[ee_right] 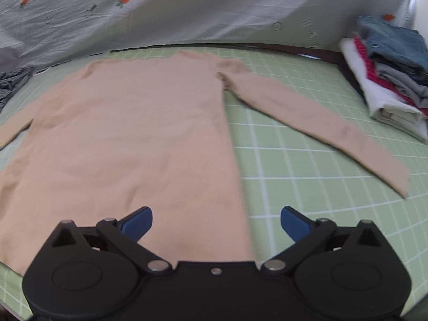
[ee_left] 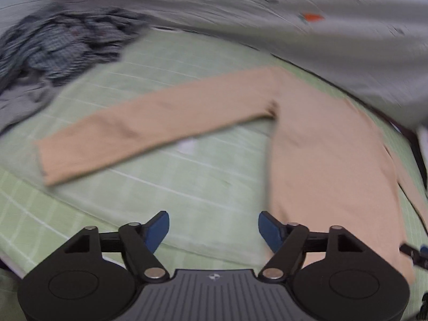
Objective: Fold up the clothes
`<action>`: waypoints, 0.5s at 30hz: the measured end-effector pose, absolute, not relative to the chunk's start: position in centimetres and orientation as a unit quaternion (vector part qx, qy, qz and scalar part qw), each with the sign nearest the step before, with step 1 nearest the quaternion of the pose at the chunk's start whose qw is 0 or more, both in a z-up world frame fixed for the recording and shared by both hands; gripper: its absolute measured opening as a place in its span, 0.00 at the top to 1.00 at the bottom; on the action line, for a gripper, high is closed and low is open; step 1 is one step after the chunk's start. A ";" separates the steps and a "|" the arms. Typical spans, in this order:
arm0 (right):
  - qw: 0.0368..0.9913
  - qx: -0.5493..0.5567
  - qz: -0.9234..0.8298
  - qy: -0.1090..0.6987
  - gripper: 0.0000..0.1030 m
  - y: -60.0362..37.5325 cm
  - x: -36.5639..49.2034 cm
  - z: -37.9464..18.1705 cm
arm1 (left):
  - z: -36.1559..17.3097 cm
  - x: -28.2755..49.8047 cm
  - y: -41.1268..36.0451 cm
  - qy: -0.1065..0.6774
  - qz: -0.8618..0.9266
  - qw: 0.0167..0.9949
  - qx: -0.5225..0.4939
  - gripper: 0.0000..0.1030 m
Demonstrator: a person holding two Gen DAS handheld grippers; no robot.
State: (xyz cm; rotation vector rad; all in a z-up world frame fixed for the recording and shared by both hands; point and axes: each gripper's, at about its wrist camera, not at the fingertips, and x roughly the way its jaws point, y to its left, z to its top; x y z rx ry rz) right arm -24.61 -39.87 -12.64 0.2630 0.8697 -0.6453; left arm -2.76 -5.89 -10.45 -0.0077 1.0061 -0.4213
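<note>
A beige long-sleeved top lies flat on the green checked sheet, both sleeves spread out to the sides. In the left wrist view its left sleeve stretches away to the left and the body fills the right side. My left gripper hangs open over the sheet by the top's lower left corner, its right pad over the hem edge. My right gripper stands open above the hem near the lower right corner, with nothing pinched. The right sleeve runs off to the right.
A crumpled grey checked garment lies at the far left. A stack of folded clothes sits at the right edge. A grey cover with carrot prints rises behind the sheet.
</note>
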 end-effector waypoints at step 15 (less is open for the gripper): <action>0.824 0.167 -0.319 0.438 0.00 -37.0 -19.1 -15.1 | -12.3 6.1 2.1 0.469 -0.097 0.878 0.000 0.09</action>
